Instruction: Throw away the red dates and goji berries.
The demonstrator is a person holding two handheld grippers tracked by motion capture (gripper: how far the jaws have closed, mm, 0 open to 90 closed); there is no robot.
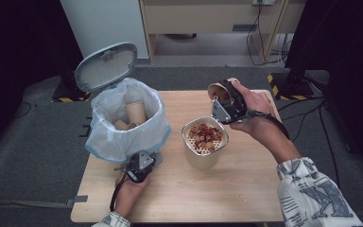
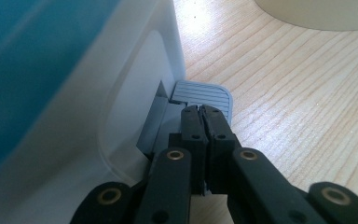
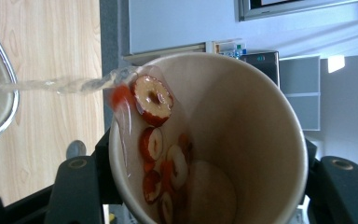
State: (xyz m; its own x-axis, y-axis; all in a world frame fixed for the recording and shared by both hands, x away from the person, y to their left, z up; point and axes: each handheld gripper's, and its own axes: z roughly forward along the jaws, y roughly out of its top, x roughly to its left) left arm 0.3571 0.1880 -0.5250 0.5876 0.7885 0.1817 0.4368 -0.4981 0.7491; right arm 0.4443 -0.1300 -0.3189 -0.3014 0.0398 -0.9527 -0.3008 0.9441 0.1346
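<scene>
My right gripper (image 1: 225, 103) is shut on a tilted paper cup (image 1: 217, 90) above the beige container (image 1: 203, 156), whose metal strainer holds red fruit slices (image 1: 204, 134). In the right gripper view the cup (image 3: 251, 121) sits between the black jaws, with slices (image 3: 154, 100) clinging to its wall. A thin stream of liquid (image 3: 51, 85) runs from its lip toward the strainer rim (image 3: 2, 93). My left gripper (image 2: 201, 109) is shut, with its tips resting on the grey foot pedal (image 2: 207, 92) of the white bin (image 1: 123, 137). The bin lid (image 1: 106, 66) stands up.
The bin is lined with a white bag and holds several used paper cups (image 1: 134, 112). It stands at the wooden table's (image 1: 246, 189) left edge. Bare tabletop lies in front of the container and to its right.
</scene>
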